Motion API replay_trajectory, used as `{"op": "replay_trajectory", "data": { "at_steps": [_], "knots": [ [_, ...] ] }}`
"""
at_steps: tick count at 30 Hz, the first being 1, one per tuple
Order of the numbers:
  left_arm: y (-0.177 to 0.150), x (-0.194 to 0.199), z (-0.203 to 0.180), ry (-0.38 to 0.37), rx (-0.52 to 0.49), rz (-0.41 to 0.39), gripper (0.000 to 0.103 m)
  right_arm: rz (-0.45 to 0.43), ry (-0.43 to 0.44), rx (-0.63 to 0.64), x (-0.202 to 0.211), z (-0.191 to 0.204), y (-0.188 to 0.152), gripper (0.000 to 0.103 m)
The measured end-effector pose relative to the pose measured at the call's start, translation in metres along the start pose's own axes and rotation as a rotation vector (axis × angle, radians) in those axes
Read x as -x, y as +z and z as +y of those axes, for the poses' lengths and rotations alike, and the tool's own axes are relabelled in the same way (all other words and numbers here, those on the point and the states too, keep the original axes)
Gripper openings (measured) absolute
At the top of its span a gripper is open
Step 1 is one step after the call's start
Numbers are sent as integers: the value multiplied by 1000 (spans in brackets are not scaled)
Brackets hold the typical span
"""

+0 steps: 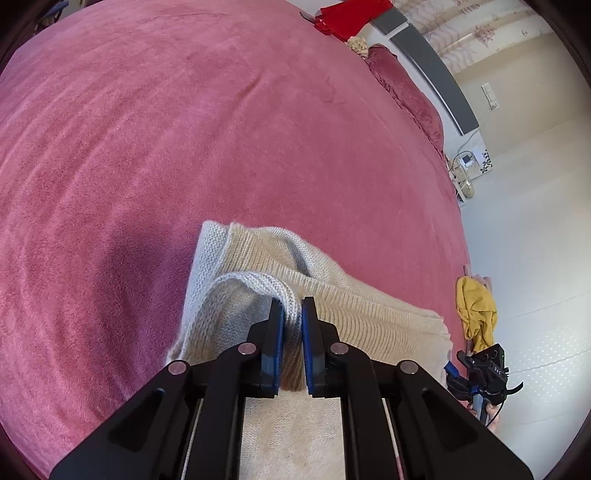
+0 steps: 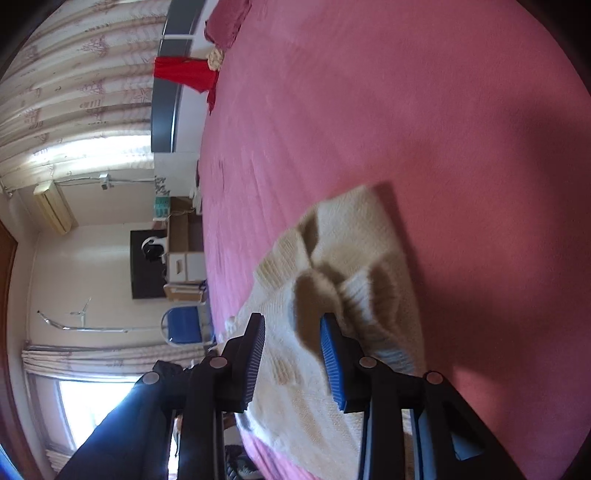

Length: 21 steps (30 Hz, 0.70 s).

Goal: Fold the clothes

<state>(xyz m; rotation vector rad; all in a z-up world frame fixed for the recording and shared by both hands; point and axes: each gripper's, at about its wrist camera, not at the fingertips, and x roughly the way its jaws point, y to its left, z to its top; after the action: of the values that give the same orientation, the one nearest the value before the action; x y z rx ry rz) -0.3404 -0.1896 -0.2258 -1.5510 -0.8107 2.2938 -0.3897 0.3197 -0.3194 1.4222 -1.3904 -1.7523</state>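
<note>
Broadly, a pink bed [image 1: 184, 129] fills both views and serves as the flat folding surface, with a cream knitted sweater [image 1: 369, 314] lying near its edge, within easy reach. A red garment [image 1: 351, 18] sits well apart at the far end and a yellow cloth [image 1: 474, 306] hangs off the bedside, likely waiting their turn. The left gripper [image 1: 293, 321] is clenched on a ribbed fold of the sweater, probably pinning or lifting that edge so the fold keeps its line. The right gripper [image 2: 291, 354] hangs over the knit with jaws opening; the blurred view suggests, not certainly, that nothing is pinched between them.
</note>
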Motion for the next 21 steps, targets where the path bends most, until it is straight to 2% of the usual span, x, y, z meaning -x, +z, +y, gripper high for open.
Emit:
{"op": "replay_trajectory", "data": {
  "at_steps": [3, 5, 7, 9, 12, 15, 16, 18, 19, 21],
  "knots": [
    [6, -7, -10, -3, -10, 1, 8, 68, -22, 49, -18, 9, -4, 33],
    [7, -7, -11, -9, -9, 1, 8, 112, 4, 65, -28, 16, -4, 34],
    [10, -6, -12, -21, -13, -1, 8, 114, 29, 85, -33, 24, -3, 34],
    [15, -6, -16, -40, -7, -11, 8, 86, 107, 73, -35, 29, 4, 34],
    [26, -7, -19, -56, 20, -31, 8, -48, 182, 14, -26, 30, 25, 34],
    [39, -12, -23, -64, 53, -37, 8, -186, 120, -47, -17, 27, 46, 33],
    [44, -15, -22, -61, 71, -32, 11, -212, 104, -63, -14, 26, 51, 34],
    [47, -22, -20, -43, 85, -17, 26, -230, 65, -69, -11, 27, 56, 34],
    [49, -24, -19, -30, 89, -13, 37, -225, 47, -54, -8, 29, 55, 34],
    [49, -27, -17, -27, 90, -5, 45, -182, 28, -10, -6, 31, 45, 34]
  ]
}}
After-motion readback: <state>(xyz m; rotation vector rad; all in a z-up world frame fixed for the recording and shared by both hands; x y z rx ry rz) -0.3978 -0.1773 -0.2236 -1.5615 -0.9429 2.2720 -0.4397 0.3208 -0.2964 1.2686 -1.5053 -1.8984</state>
